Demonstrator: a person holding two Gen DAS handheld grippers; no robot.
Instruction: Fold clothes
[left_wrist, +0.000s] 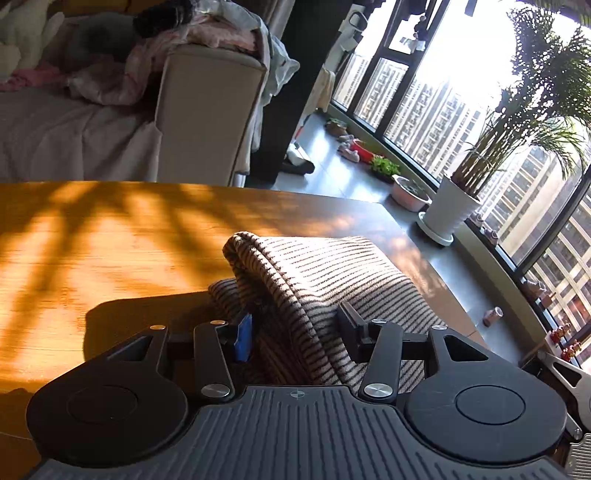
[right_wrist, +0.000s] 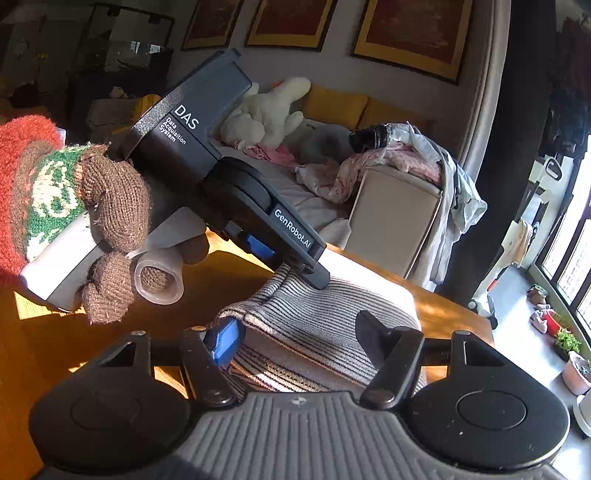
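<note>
Left gripper (left_wrist: 295, 328): jaws spread wide, straddling a raised fold of the striped cloth (left_wrist: 332, 280). The blue pad (left_wrist: 243, 338) sits just left of the fold, the black finger to its right; neither is seen pressing the fabric, so no firm grip can be confirmed. In the right wrist view the same gripper (right_wrist: 314, 275) comes down with its tip touching the top of the cloth (right_wrist: 317, 325).

Right gripper (right_wrist: 299, 345): jaws also wide apart, one finger at each side of the near edge of the cloth, blue pad (right_wrist: 225, 341) on the left. Contact cannot be told.

A hand in a brown knitted glove (right_wrist: 114, 206) holds the left gripper's white handle (right_wrist: 59, 273), left of the cloth. The sleeve (right_wrist: 40, 181) is orange, green and white.

Cloth: cream with thin dark stripes, bunched in layers on the wooden table (left_wrist: 92, 243), near the table's right edge. Sunlight and leaf shadows fall on the table left of the cloth.

Beyond the cloth: a sofa (left_wrist: 207, 110) heaped with pink and pale laundry (right_wrist: 369, 166), a white stuffed toy (right_wrist: 269, 110) on it. Right of the cloth, a palm in a white pot (left_wrist: 447, 206) stands by the window (left_wrist: 424, 103).
</note>
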